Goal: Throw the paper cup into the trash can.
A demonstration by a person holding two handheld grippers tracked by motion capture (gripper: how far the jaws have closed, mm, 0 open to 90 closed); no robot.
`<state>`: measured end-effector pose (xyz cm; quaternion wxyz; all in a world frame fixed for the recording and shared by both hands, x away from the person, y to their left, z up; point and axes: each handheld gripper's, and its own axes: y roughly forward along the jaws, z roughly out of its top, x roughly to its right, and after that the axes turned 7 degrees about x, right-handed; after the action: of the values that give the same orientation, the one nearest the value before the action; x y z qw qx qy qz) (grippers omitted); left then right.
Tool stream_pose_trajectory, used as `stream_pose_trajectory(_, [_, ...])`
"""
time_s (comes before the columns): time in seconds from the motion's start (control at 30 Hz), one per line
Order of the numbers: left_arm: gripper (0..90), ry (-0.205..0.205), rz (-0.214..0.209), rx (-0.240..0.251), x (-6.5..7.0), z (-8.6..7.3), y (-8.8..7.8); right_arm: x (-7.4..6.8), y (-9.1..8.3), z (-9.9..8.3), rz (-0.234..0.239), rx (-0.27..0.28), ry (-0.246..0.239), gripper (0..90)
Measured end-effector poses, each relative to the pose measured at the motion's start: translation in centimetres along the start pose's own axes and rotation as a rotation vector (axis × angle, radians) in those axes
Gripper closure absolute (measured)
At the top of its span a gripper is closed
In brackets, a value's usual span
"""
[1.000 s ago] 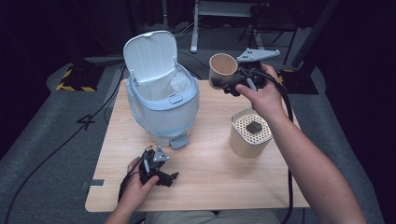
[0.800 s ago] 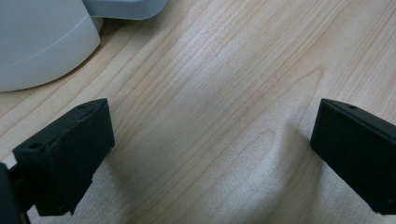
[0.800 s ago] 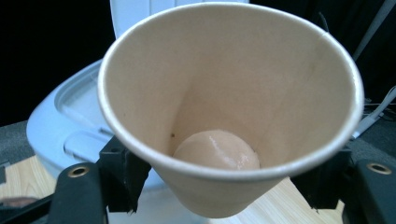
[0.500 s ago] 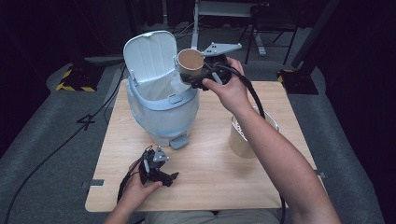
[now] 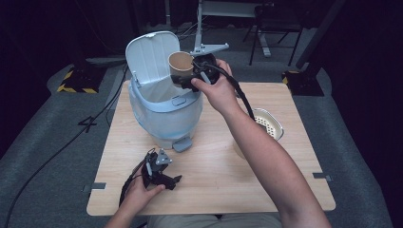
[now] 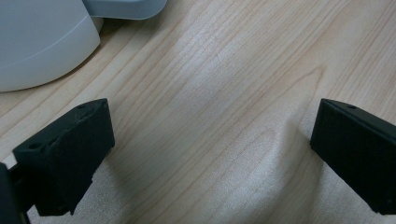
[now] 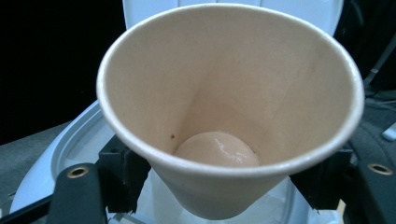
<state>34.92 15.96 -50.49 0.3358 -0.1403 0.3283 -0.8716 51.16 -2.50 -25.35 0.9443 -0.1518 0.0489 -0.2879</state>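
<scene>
While the right tool [image 5: 186,80] clamps its two black jaws on opposite sides of a tan paper cup [image 5: 180,65], the cup hangs above the open mouth of a pale blue plastic pedal bin [image 5: 164,111] with its white lid [image 5: 151,56] swung upright behind. In the right gripper view the cup [image 7: 231,107] tilts its mouth toward the camera, its long axis leaning away from vertical, and its inside looks empty down to the glossy base. The bin's white liner lies directly below and just beyond the cup, so any release from here would, I judge, send it down into the opening — the right hand is plainly the nearer one.

The left tool [image 5: 159,171] rests low on the light wooden tabletop [image 5: 285,190], well apart from the bin's foot pedal [image 5: 182,144]; its jaws stand wide apart over bare wood, holding nothing.

A cream perforated container [image 5: 268,124] sits beside the right forearm, which hides most of it — what it holds I cannot tell. The bin's interior depth is also hard to read.
</scene>
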Motion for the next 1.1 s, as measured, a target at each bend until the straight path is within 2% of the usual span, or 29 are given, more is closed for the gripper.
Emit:
stream_pose_trajectory(0.07, [0.3,0.000,0.000,0.000,0.0,0.0,0.0,0.1,0.6,0.0,-0.001,-0.017,0.018,29.0])
stream_pose_trajectory(0.2, [0.3,0.000,0.000,0.000,0.0,0.0,0.0,0.0,1.2,0.1,0.002,-0.040,0.023,29.0])
stream_pose_trajectory(0.37, [0.3,0.000,0.000,0.000,0.0,0.0,0.0,-0.9,2.5,0.1,0.030,-0.103,0.003,28.9])
stream_pose_trajectory(0.47, [0.3,0.000,0.000,0.000,0.0,0.0,0.0,-1.1,2.9,-0.1,0.030,-0.127,-0.010,28.5])
stream_pose_trajectory(0.53, [0.3,0.000,0.000,0.000,0.0,0.0,0.0,-1.2,3.4,-0.4,0.033,-0.160,-0.050,13.3])
stream_pose_trajectory(0.6, [0.3,0.000,0.000,0.000,0.0,0.0,0.0,-1.3,3.6,-0.5,0.043,-0.153,-0.051,14.8])
stream_pose_trajectory(0.63, [0.2,0.000,0.000,0.000,0.0,0.0,0.0,-1.3,3.6,-0.4,0.050,-0.129,-0.031,21.1])
stream_pose_trajectory(0.67, [0.3,0.000,0.000,0.000,0.0,0.0,0.0,-1.2,3.5,-0.3,0.047,-0.106,-0.015,19.1])
stream_pose_trajectory(0.7, [0.3,0.000,0.000,0.000,0.0,0.0,0.0,-1.2,3.3,-0.2,0.041,-0.093,-0.015,12.8])
stream_pose_trajectory(0.73, [0.2,0.000,0.000,0.000,0.0,0.0,0.0,-1.1,3.1,-0.1,0.036,-0.088,-0.025,11.9])
stream_pose_trajectory(0.77, [0.3,0.000,0.000,0.000,0.0,0.0,0.0,-1.0,2.9,0.0,0.031,-0.084,-0.030,16.4])
stream_pose_trajectory(0.87, [0.3,-0.001,0.000,0.000,0.0,0.0,0.0,-0.9,2.4,0.1,0.022,-0.078,-0.029,15.3])
stream_pose_trajectory(1.1, [0.2,-0.002,0.002,0.000,0.0,0.0,0.0,-0.9,-0.1,0.5,0.022,-0.062,-0.073,15.5])
